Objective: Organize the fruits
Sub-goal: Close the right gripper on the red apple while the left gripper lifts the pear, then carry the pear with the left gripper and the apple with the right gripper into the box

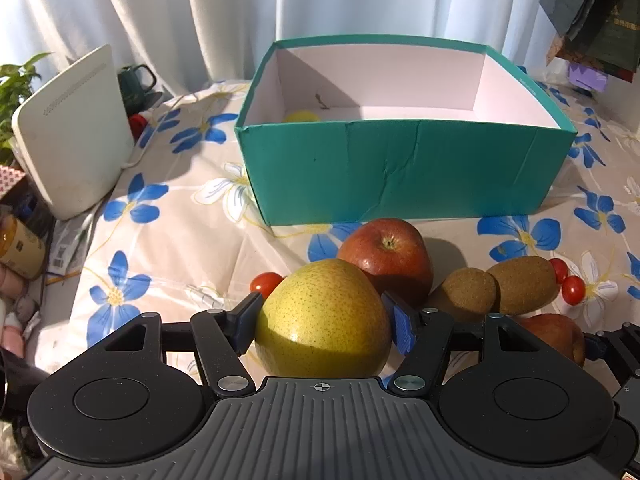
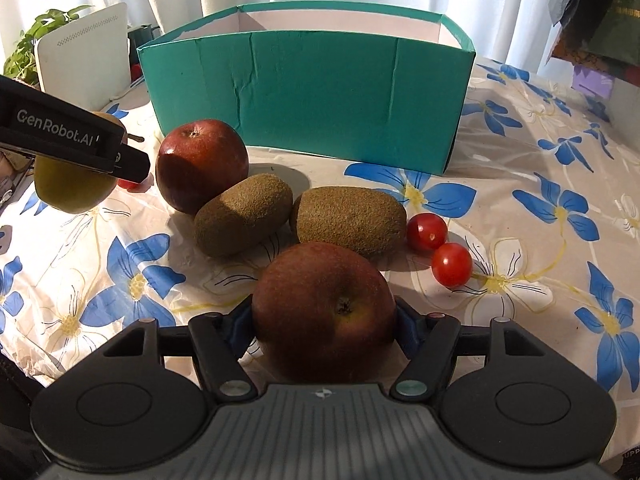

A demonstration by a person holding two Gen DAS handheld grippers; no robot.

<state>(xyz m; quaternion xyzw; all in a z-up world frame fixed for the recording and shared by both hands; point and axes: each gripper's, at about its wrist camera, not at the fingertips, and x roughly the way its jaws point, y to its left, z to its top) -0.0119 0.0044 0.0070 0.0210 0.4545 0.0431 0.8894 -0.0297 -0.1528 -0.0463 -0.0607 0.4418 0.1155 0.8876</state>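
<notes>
Pear (image 1: 322,320) — apple (image 2: 324,312) — both in tongs

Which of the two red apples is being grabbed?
The near apple, squeezed between the right gripper's fingers. The other apple sits free on the table by the green box, touching a kiwi.

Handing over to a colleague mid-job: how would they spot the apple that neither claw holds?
Start at the teal box on the flowered tablecloth. Just in front of its left end sits a dark red apple, touching the left kiwi. Unlike the other apple in the right claw, nothing grips it.
</notes>
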